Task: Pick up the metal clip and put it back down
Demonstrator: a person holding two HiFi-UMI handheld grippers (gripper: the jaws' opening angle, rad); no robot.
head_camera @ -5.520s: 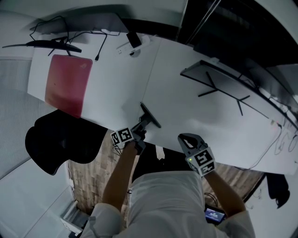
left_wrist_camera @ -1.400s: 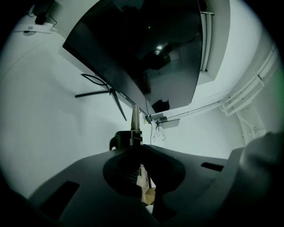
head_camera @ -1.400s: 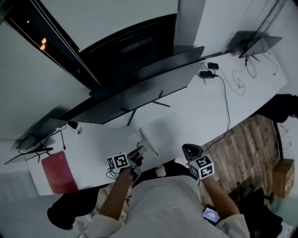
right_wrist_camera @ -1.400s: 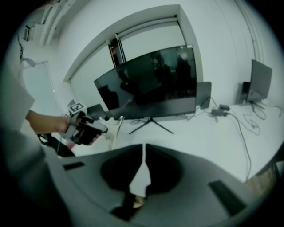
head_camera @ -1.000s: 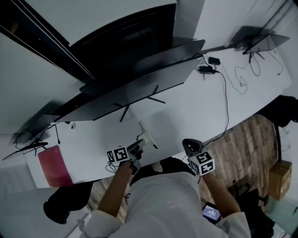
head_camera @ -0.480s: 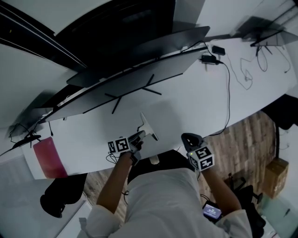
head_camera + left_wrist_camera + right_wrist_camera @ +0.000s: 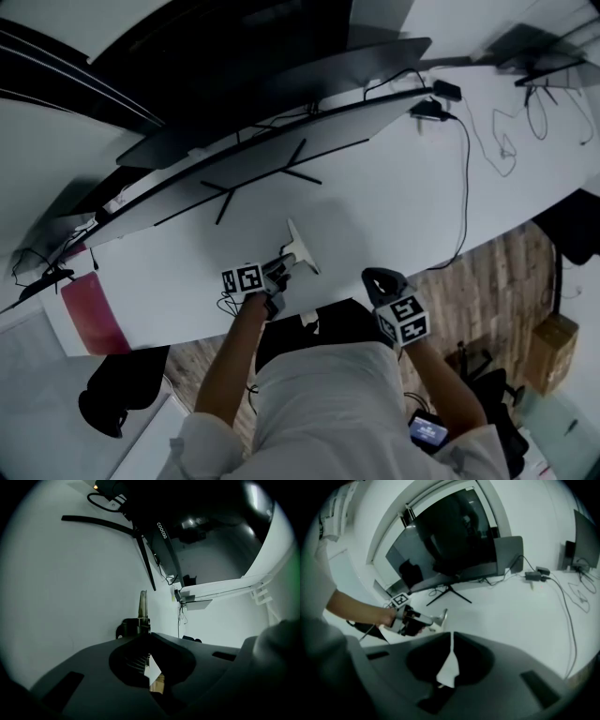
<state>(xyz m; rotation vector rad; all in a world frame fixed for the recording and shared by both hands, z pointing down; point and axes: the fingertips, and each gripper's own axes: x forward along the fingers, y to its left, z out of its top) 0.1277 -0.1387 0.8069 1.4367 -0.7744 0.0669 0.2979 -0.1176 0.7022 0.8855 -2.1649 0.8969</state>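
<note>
Left gripper (image 7: 146, 637) is pinched tight on the metal clip (image 7: 142, 609); the clip's black spring end sits right at the jaw tips, and its flat metal blade sticks out past them toward the monitor (image 7: 281, 141). Clip is low over the white desk (image 7: 394, 197), on the person's side of the monitor, just in front of the stand legs. Can't tell if its base already touches the desk, since the view is dark there.

Right gripper (image 7: 451, 637) has its jaws pressed together with nothing between them, only a sliver of desk showing through. It hangs off to the person's right, farther from the monitor than the clip, near the desk edge, and takes no part in the grip.

Step, as I read it: the pick-up is done and the put-down is in hand, with the clip held and close to the surface.

Next move likely calls for:
- getting the clip's base flat on the desk in front of the monitor
- spreading the left jaws
- backing straight off so the blade isn't dragged or tipped

Right gripper probably just stays clear.
</note>
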